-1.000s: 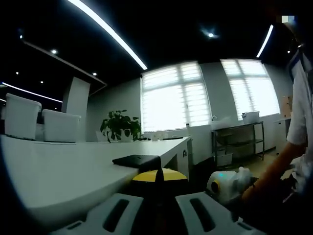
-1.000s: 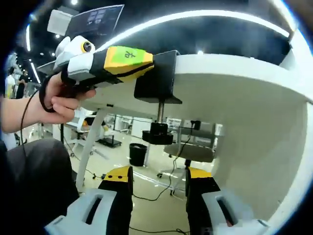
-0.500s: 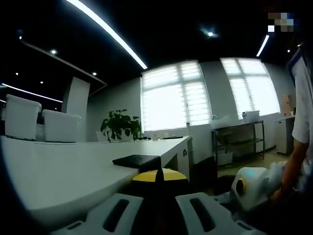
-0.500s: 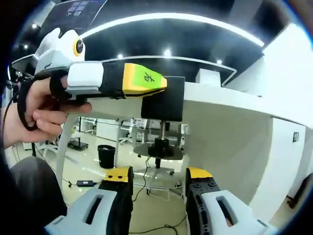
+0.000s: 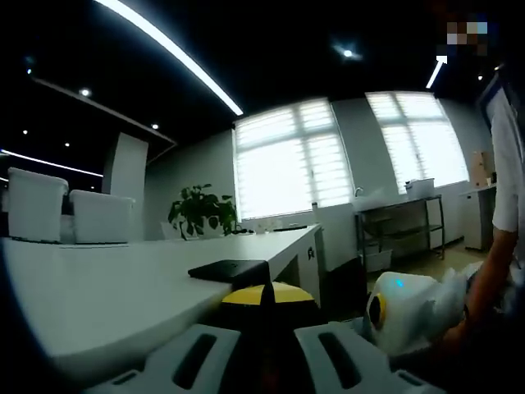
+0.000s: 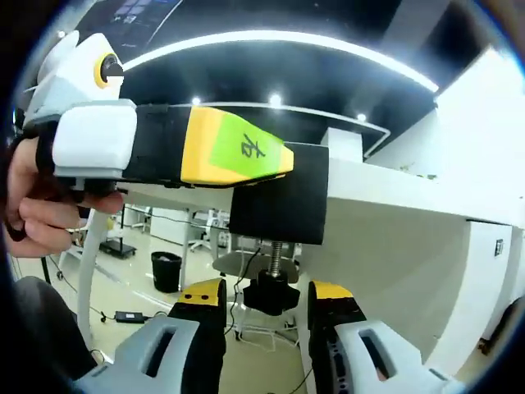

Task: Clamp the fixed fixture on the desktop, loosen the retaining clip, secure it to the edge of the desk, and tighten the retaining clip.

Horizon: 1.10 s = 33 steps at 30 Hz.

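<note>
The black clamp fixture (image 6: 279,203) sits on the edge of the white desk (image 6: 394,234); its top plate (image 5: 230,269) lies flat on the desktop (image 5: 107,283). My left gripper (image 5: 267,294) is shut on the fixture, and from below its yellow jaws (image 6: 238,154) press against the black block. Under the desk edge a threaded screw (image 6: 276,256) ends in a black knob (image 6: 270,294). My right gripper (image 6: 267,302) is open, with the knob between its yellow-tipped jaws. The right gripper's white body (image 5: 402,304) shows low at the right.
White chairs (image 5: 70,215) and a potted plant (image 5: 201,212) stand beyond the desk's far side. A metal shelf (image 5: 402,234) stands under the windows. A person's hand (image 6: 45,217) holds the left gripper. Below are a desk leg (image 6: 86,271) and a bin (image 6: 166,269).
The right gripper has closed in on the fixture from below, so the knob now lies between its jaws. The left gripper has kept its hold.
</note>
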Available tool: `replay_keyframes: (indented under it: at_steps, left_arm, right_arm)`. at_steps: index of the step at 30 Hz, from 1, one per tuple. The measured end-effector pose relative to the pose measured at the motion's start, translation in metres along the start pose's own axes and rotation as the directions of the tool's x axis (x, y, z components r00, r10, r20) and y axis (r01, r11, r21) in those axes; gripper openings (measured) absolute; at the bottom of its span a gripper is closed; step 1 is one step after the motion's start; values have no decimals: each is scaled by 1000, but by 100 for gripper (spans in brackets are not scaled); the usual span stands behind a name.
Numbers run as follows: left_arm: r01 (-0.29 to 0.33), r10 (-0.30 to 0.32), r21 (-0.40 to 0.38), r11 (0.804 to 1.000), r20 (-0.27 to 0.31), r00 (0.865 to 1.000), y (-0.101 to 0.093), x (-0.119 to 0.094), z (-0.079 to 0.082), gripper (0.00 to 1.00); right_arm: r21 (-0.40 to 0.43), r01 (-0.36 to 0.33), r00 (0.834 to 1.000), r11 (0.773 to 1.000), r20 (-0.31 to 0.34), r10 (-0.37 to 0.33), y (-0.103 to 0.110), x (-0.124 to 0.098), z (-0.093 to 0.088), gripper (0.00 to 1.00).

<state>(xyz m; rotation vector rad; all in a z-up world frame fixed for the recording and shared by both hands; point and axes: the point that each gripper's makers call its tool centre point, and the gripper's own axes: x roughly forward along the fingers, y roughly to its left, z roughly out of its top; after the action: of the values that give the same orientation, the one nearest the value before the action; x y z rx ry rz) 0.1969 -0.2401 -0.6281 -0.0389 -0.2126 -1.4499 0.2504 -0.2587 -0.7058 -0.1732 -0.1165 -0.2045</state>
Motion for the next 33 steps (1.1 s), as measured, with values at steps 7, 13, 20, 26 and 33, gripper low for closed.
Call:
replay_keyframes:
  at_steps: [7,13,20,26,33]
  left_arm:
    - [5,-5,-19,1000,8,1000,1,-1,0,3]
    - [0,0,-37,999,10,1000,1,-1,0,3]
    - [1,-1,-33,999,8,1000,1,-1,0,3]
    - [3,-3,-31,1000,7,1000,1,-1,-1,3]
    - [3,-3,-25,1000,9,1000,1,-2,-1,3]
  right_arm:
    - [10,-60,998,998,9,60,-4,4,-3,27]
    - [24,-232,972,972,32,232,3,5,-2,27]
    - [-25,-512,856,859,65,512,12,8,0,27]
    - [-69,-651,757,756,12,653,12,12,-2,27]
    - [-85,-727,685,681,-19,728,20,15,-9,27]
